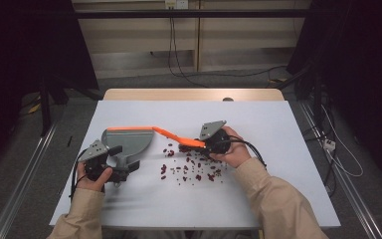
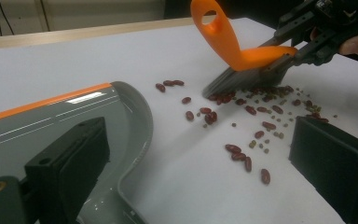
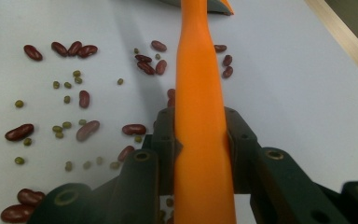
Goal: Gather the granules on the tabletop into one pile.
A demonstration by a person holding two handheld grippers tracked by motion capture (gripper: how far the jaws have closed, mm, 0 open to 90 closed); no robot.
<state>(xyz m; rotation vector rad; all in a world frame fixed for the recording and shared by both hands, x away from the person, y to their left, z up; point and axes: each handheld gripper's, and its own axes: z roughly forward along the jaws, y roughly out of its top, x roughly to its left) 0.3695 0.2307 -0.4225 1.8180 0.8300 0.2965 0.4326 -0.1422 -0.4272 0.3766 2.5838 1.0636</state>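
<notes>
A grey dustpan (image 1: 129, 138) with an orange front lip lies on the white table (image 1: 278, 124), its handle pointing toward me. My left gripper (image 1: 123, 159) stands open astride that handle, and in the left gripper view its jaws (image 2: 200, 147) are wide apart, one over the dustpan (image 2: 51, 126). My right gripper (image 1: 202, 144) is shut on the handle of an orange brush (image 1: 175, 135), with both pads pressed against the brush handle (image 3: 199, 116). The bristles (image 2: 242, 81) rest on the table among scattered red and green beans (image 1: 189, 167) (image 2: 256, 112) (image 3: 70, 88).
A wooden strip (image 1: 194, 94) runs along the table's far edge. Cables (image 1: 179, 69) lie on the floor behind it. Metal rails (image 1: 25, 174) flank the table on both sides. Bare tabletop lies to the far right and near the front edge.
</notes>
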